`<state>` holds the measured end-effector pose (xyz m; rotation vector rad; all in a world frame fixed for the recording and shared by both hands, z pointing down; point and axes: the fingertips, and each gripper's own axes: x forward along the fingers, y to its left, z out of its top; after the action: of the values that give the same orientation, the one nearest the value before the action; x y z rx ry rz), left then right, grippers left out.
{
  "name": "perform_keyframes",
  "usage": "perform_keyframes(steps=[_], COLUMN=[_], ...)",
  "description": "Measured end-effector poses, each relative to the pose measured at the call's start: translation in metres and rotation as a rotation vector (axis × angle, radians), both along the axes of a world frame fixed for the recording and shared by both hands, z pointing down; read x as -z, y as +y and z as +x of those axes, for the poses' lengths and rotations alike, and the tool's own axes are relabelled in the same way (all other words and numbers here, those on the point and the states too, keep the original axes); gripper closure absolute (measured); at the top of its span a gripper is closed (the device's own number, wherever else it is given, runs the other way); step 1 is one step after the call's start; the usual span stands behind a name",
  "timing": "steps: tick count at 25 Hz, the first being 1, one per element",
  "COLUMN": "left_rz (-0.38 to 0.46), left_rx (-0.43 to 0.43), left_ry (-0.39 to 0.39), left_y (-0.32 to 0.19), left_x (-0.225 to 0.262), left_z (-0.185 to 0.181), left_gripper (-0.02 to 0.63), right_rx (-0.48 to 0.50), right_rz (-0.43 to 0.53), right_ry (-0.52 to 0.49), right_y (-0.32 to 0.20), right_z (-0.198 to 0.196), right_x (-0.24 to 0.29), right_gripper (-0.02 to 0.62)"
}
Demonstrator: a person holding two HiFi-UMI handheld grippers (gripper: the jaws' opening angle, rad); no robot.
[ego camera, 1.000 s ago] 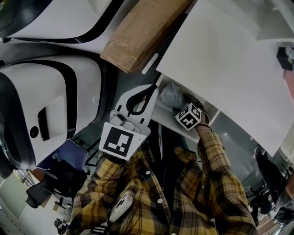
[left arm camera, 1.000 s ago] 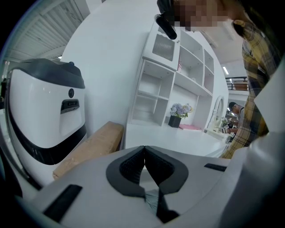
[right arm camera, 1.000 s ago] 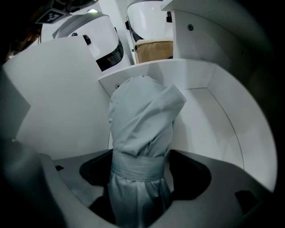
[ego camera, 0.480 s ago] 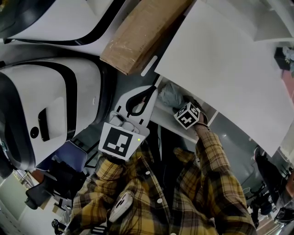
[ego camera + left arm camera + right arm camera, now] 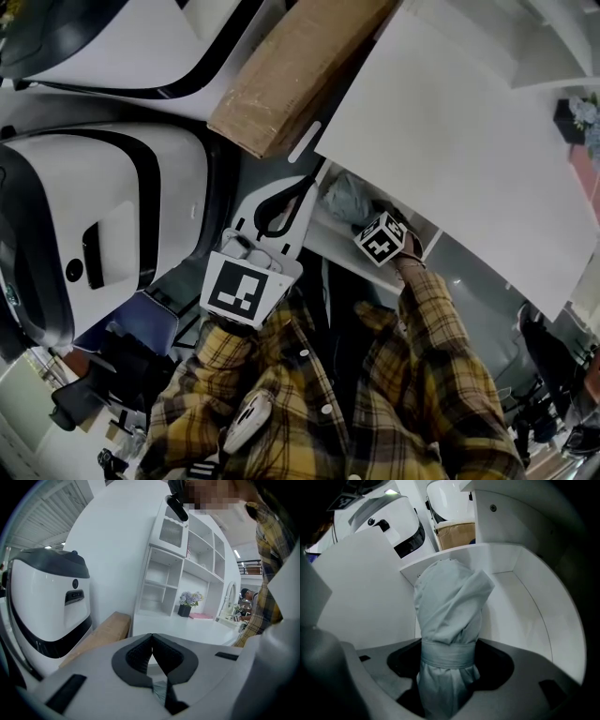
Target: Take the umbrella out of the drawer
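Tongs on the right (image 5: 450, 657) are the only real change. A second ago they stood at their widest; now they are narrower, with the umbrella (image 5: 451, 604) between them at its strap. Pads look to touch the grey fabric on both sides, so I read it as a grip just made and probably light.

The hand itself has not shifted. In the head view its marker cube (image 5: 382, 239) sits at the same spot over the drawer (image 5: 333, 242) as in both earlier frames. Umbrella has not moved either: folded, wrapped, still inside the drawer, by a side wall.

Left tongs (image 5: 151, 639) are unchanged. They are closed tip to tip with nothing in them, held just outside the drawer's corner and pointing over the tabletop (image 5: 187, 625). They are not touching the umbrella.

For the task: reach is done, grasp is about done, lift-out has not started. The next move, as I judge it, is to firm the squeeze and draw the umbrella up and toward the person. It has to clear the drawer rim and the tabletop edge that overhangs the drawer.

Risk: the fabric looks slick and the hold is at the strap only. The umbrella may slip or swing if pulled fast, or catch under the overhang.
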<state>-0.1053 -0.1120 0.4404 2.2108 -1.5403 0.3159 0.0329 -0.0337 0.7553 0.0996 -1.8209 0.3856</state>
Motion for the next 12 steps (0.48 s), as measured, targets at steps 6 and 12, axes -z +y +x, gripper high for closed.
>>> perform_keyframes(steps=[6, 12], left_rz=[0.014, 0.054], left_rx=[-0.008, -0.023], left_ry=[-0.005, -0.015], left_y=[-0.001, -0.006], left_x=[0.009, 0.025], left_z=[0.001, 0.000], left_gripper=[0.584, 0.586], right_rx=[0.006, 0.024], right_rz=[0.012, 0.038], right_ry=[-0.008, -0.027], right_y=[0.001, -0.001], right_z=[0.000, -0.004], right_x=[0.012, 0.027], right_gripper=[0.287, 0.287])
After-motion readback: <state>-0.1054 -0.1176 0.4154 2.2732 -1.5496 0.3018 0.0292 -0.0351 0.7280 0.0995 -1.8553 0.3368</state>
